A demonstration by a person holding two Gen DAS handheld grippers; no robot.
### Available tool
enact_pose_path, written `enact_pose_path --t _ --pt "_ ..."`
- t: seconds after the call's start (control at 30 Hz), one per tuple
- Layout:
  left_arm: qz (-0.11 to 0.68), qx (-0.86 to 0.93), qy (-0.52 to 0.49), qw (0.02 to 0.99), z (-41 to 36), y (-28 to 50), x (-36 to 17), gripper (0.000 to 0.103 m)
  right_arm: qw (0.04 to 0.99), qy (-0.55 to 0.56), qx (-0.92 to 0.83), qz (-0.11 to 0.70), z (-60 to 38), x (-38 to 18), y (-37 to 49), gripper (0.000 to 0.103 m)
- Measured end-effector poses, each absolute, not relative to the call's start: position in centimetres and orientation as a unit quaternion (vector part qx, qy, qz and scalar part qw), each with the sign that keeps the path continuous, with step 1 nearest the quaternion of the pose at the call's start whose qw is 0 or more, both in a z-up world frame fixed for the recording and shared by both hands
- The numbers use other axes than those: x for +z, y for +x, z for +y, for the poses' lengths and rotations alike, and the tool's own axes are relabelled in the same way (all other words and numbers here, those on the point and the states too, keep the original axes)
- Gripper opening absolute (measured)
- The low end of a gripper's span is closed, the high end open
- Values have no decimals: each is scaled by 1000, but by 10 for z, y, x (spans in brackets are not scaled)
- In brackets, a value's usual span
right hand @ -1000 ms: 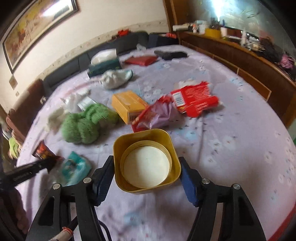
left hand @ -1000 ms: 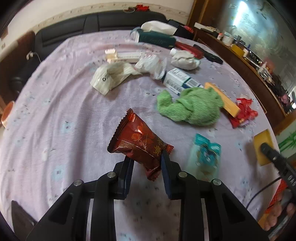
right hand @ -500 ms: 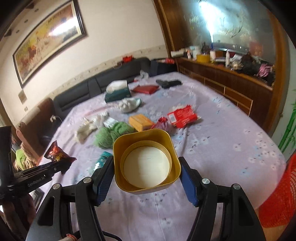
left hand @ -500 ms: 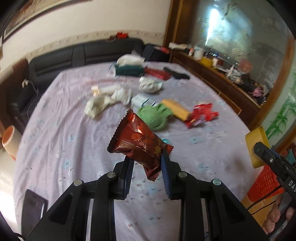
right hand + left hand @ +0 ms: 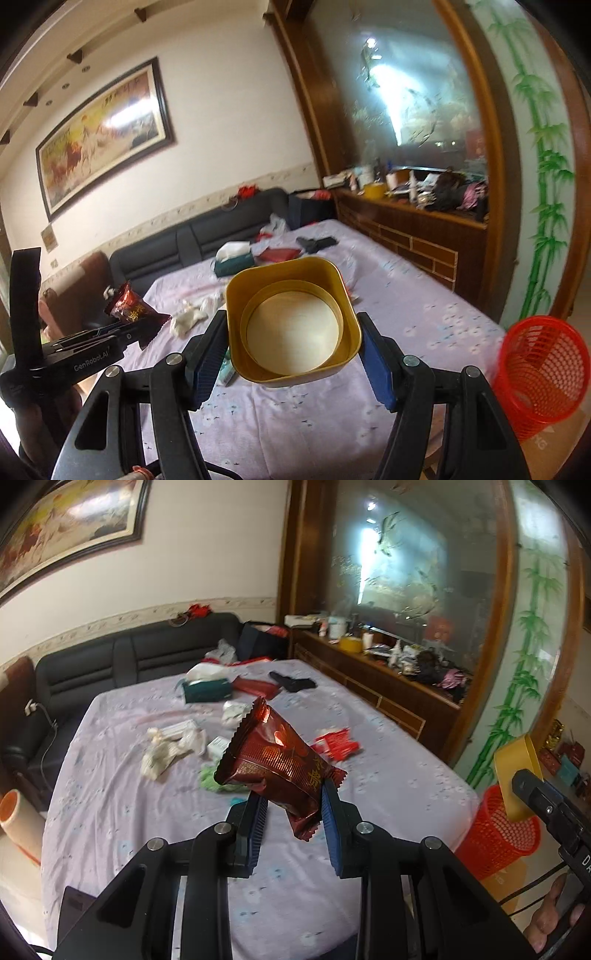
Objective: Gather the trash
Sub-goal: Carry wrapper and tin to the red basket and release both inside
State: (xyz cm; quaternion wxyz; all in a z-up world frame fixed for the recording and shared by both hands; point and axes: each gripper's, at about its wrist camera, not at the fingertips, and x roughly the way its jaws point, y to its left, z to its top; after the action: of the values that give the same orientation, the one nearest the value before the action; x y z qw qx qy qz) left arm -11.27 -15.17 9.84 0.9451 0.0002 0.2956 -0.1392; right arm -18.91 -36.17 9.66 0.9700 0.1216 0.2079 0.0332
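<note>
My left gripper [image 5: 293,814] is shut on a dark red snack wrapper [image 5: 277,760], held up above the purple-clothed table [image 5: 147,812]. The same wrapper [image 5: 133,308] shows at the left of the right wrist view, in the left gripper [image 5: 122,332]. My right gripper [image 5: 291,354] is shut on a square yellow container [image 5: 291,317] with a pale round bottom, held high over the table's near edge. The yellow container [image 5: 515,771] also shows at the right of the left wrist view. A red mesh bin [image 5: 541,373] stands on the floor at the table's right corner.
Litter lies on the table: crumpled white paper [image 5: 166,746], a green cloth [image 5: 208,775], a red packet [image 5: 338,742], a dark green tissue box [image 5: 207,690], a black item [image 5: 293,683]. A black sofa [image 5: 129,657] stands behind, a cluttered wooden sideboard [image 5: 388,675] at right.
Both grippers have risen and pulled back from the table with their loads. The table now looks farther and lower, and the red mesh bin has come into view at right.
</note>
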Motion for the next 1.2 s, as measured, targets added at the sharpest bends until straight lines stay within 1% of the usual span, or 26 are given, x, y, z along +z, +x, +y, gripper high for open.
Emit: enact_pose_path --t 0.4,0.67,0.83,1.03,1.2 --pt "276 -233 15 933 -212 -135 117 27 976 145 -34 161 -411 114 -250 72" --pt "295 -361 41 883 -291 -149 112 27 967 178 -119 139 -471 112 -285 72" --pt "291 -410 63 862 -343 -151 115 27 955 198 -172 137 -515 107 -303 72" --pt "307 -477 90 818 -412 -141 95 27 941 228 -210 136 -559 95 -317 72" --pt "333 -509 121 784 -466 -134 65 27 922 272 -224 158 -596 66 -315 72"
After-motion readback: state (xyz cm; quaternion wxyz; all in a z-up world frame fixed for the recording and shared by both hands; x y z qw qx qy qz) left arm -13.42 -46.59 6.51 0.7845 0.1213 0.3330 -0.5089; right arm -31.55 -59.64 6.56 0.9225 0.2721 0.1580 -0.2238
